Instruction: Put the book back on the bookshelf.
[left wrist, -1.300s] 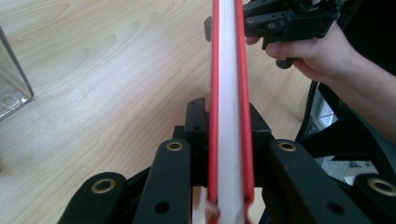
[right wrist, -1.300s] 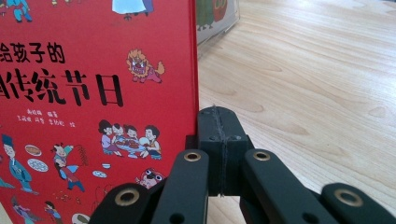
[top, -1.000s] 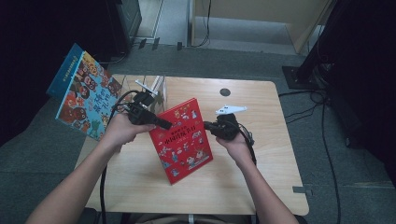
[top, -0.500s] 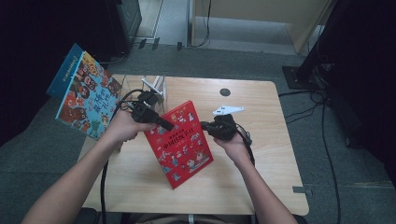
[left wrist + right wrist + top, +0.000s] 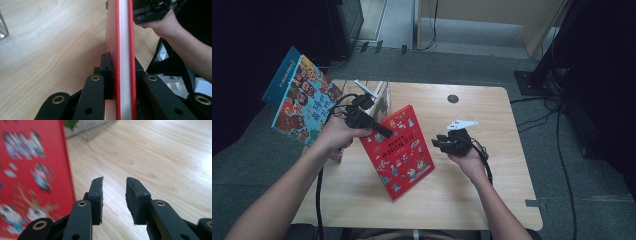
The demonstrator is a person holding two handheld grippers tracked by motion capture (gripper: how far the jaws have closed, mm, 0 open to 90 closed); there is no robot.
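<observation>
The red book (image 5: 401,146) stands tilted on the wooden worktop (image 5: 472,190), its bottom corner near the person. The right hand-held gripper (image 5: 438,142) sits just beside the book's right edge; its jaws have just been opening and have nothing between them. The left hand-held gripper (image 5: 384,132) is clamped on the book's top edge. Farther left, another picture book (image 5: 299,102) leans at the worktop's side.

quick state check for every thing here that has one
red book: closed, tilted up off the table, clamped at its edge
left hand-held gripper: shut on the red book
right hand-held gripper: jaws just opened, nothing between them, beside the book
colourful book: closed, propped at the table's left edge
</observation>
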